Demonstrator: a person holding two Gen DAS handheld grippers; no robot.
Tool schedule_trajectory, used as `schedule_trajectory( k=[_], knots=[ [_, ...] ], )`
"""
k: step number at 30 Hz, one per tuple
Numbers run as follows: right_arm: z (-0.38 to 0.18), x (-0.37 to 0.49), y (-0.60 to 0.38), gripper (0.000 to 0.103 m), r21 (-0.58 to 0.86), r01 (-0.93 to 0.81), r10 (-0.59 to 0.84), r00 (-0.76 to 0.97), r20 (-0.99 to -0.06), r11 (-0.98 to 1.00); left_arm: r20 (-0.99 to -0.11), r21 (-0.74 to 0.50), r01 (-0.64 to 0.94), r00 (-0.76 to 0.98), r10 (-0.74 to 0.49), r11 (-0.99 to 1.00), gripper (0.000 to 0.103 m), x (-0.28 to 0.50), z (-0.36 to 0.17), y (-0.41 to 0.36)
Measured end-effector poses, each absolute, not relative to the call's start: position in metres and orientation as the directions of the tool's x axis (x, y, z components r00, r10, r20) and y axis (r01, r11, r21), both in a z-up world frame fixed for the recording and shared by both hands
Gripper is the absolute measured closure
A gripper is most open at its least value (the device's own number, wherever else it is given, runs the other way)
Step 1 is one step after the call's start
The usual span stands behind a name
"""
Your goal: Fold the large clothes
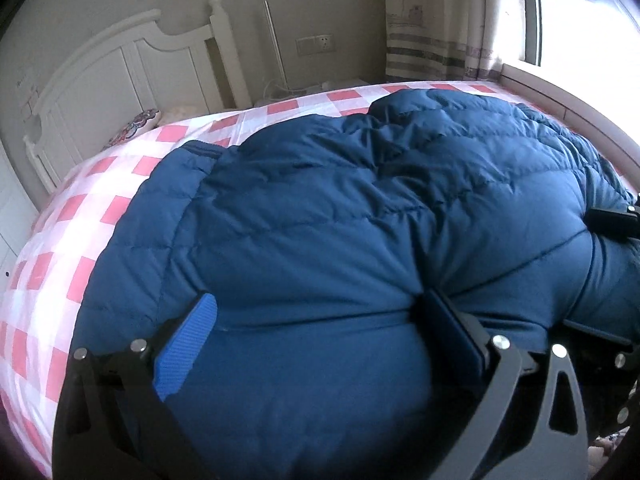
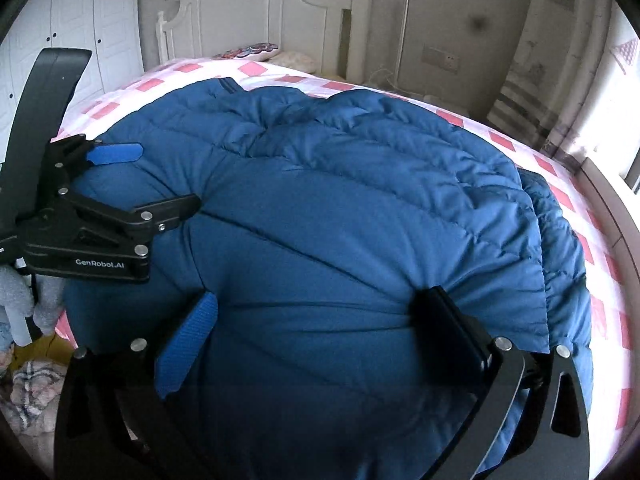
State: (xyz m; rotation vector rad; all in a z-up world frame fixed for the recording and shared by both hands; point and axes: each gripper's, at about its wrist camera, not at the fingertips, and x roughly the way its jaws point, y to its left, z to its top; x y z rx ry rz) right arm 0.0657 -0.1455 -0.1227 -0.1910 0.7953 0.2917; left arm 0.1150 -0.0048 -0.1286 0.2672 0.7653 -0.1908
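A large blue puffer jacket [image 1: 340, 200] lies spread over the pink checked bed sheet [image 1: 80, 208]; it also fills the right wrist view [image 2: 340, 200]. My left gripper [image 1: 316, 320] has its jaws wide apart with a thick bulge of the jacket pressed between the fingers. My right gripper [image 2: 316, 320] stands the same way, jaws wide, jacket bulging between them near the front edge. The left gripper also shows in the right wrist view [image 2: 160, 180], at the jacket's left side, jaws apart around a fold. Part of the right gripper shows at the right edge of the left wrist view [image 1: 612, 220].
A white headboard [image 2: 260, 12] and a patterned pillow [image 2: 252, 50] are at the far end of the bed. A curtain [image 1: 436, 20] and window sill [image 1: 560, 92] are on the right. A white wardrobe [image 2: 80, 20] and heaped cloth [image 2: 28, 396] are on the left.
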Motion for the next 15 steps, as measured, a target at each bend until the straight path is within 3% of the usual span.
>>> schedule_trajectory(
  k=[11, 15],
  knots=[
    [-0.120, 0.070, -0.151, 0.005, -0.071, -0.324, 0.164, 0.642, -0.749, 0.943, -0.717, 0.110, 0.278, 0.687, -0.118, 0.954, 0.002, 0.106, -0.113, 0.012],
    [-0.090, 0.052, -0.167, 0.005, -0.122, -0.287, 0.121, 0.698, -0.706, 0.950, -0.662, 0.063, 0.203, 0.741, -0.112, 0.977, 0.002, 0.087, -0.087, 0.057]
  ],
)
